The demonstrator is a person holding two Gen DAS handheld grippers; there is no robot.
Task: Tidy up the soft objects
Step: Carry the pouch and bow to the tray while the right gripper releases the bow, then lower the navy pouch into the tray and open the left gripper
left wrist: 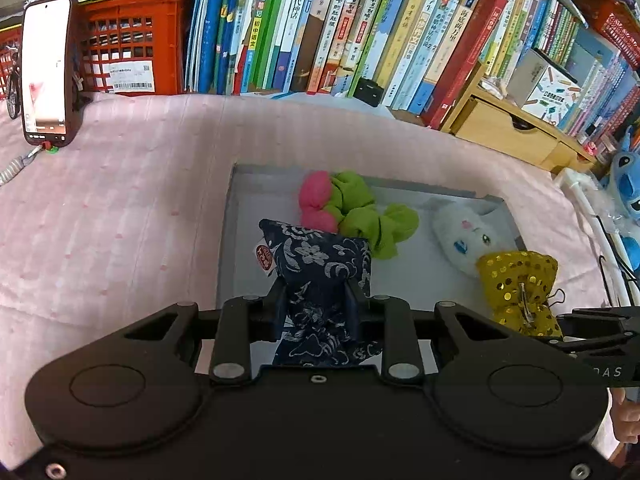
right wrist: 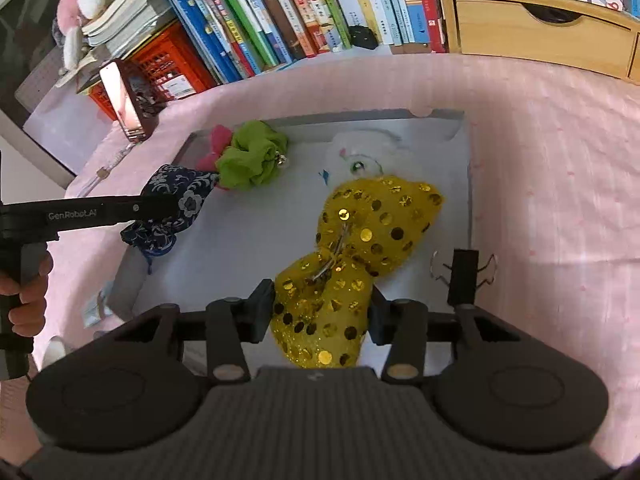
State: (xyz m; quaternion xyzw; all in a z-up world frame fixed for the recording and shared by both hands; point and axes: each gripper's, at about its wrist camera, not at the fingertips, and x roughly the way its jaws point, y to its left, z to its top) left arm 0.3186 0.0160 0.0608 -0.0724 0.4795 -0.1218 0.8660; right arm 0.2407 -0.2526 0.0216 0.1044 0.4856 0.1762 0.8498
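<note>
A pink cloth (left wrist: 132,208) covers the tabletop, and a row of books (left wrist: 360,28) stands along its far edge. On the cloth lies a shallow grey tray (left wrist: 236,216), the landmark here. Inside the tray, near its far rim, rests a pink and green fabric bundle (left wrist: 352,212), with a white plush toy (left wrist: 466,236) beside it, also in the tray. The right gripper (right wrist: 322,308) holds a yellow sequined bow (right wrist: 352,248) over the tray's near part, its jaws pinching the bow's lower lobe. The left gripper (left wrist: 320,300) hangs over the tray's near left edge, jaws pinching a dark blue floral pouch (left wrist: 320,272).
</note>
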